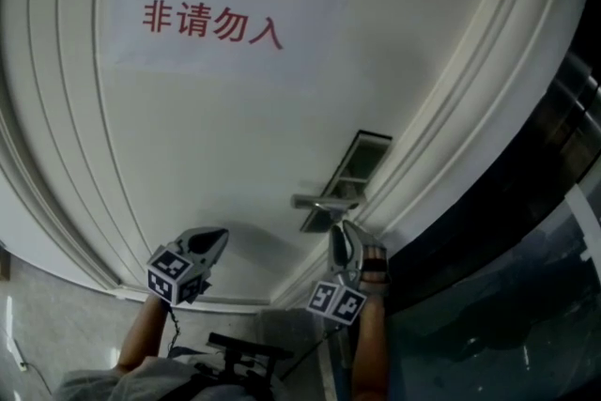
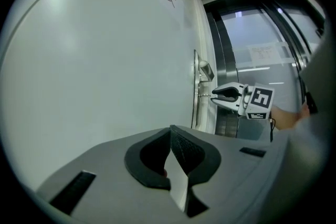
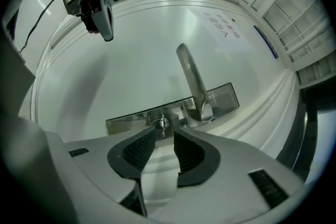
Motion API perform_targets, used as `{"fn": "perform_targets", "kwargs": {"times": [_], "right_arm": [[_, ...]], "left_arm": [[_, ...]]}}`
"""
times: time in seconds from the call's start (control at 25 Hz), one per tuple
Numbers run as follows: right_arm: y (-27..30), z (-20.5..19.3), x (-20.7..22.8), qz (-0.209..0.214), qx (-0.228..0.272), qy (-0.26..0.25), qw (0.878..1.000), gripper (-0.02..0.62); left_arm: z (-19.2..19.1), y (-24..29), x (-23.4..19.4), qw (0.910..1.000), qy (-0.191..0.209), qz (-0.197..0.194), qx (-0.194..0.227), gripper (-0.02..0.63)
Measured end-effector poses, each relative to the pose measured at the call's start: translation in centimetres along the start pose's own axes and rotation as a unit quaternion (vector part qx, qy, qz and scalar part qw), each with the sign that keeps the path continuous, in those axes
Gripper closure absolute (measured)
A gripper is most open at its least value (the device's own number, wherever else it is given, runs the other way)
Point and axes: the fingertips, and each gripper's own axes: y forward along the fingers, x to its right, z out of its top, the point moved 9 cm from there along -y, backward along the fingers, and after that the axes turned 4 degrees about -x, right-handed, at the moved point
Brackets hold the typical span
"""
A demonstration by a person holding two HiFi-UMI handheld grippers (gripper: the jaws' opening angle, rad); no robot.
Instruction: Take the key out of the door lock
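- The right hand-held gripper point(image 3: 164, 134) has its jaws apart with nothing pressed between the pads. The key point(image 3: 163, 123) sits just ahead of the tips, in line with the gap.
- The key is still seated in the lock plate point(image 3: 173, 110), beside the door handle point(image 3: 191, 76) and near the edge of the door point(image 1: 216, 136).
- The left hand-held gripper point(image 2: 169, 131) has its jaws together and empty. It faces a bare part of the door, well apart from the lock.
- The step in hand looks like lining up for the grasp, since the key is not yet gripped.
- The next move probably calls for easing forward until the pads flank the key's head, then closing firmly and drawing straight back along the keyway without twisting.
- Both grippers point level at the door. The right one is rolled, so the lock plate lies crosswise in its view, and its forearm point(image 1: 371, 343) reaches in from below in the head view.
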Motion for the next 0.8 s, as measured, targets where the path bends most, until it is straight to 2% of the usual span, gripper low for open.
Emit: {"fn": "perform_targets", "kwargs": {"times": [0.6, 0.72, 0.8], "right_arm": [[2.4, 0.8, -0.1, -0.007, 0.003, -0.037, 0.999, 0.469], [2.4, 0.7, -0.2, -0.014, -0.001, -0.047, 0.999, 0.527], [2.4, 0.6, -0.3, -0.015, -0.005, -0.051, 0.999, 0.535]], "left_arm": [[0.0, -0.4, -0.8, 1.0000, -0.002, 0.009, -0.002, 0.601], [0.0, -0.3, -0.9, 1.0000, -0.001, 0.009, -0.003, 0.601], [0.0, -0.2, -1.0, 1.0000, -0.001, 0.008, -0.003, 0.601]]}}
